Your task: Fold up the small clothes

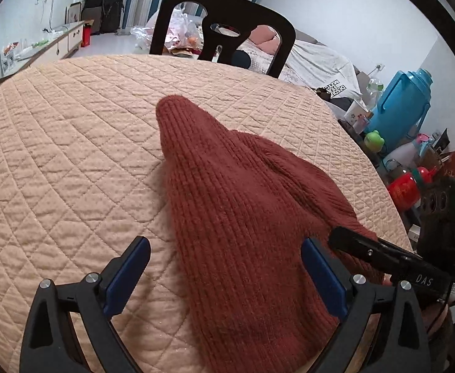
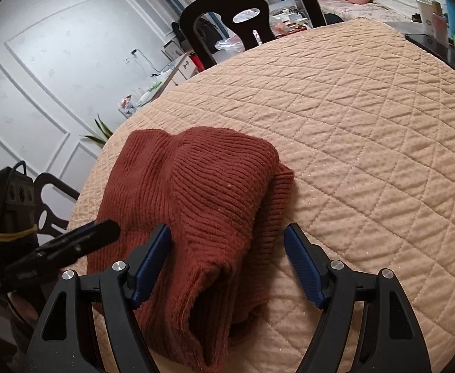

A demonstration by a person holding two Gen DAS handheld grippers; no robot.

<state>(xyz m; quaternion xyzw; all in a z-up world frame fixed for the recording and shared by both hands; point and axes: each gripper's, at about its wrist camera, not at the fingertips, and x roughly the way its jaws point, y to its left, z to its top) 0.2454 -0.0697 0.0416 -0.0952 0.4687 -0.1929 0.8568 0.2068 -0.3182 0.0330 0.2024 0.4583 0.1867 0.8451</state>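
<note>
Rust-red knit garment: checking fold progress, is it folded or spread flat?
Folded. The rust-red knit garment lies doubled in layers on the quilted table cover, a rounded fold at its near end.

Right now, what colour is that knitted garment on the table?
Rust red, ribbed knit garment; clearest in the right wrist view.

So the sweater [image 1: 246, 205] lies on the quilt [image 1: 72, 143], near edge, running off toward the far side. Chair [image 1: 224, 25] stands behind the far edge. Off the right side there's a jug [image 1: 404, 105] and clutter, and a cabinet [image 1: 56, 43] far left.
</note>
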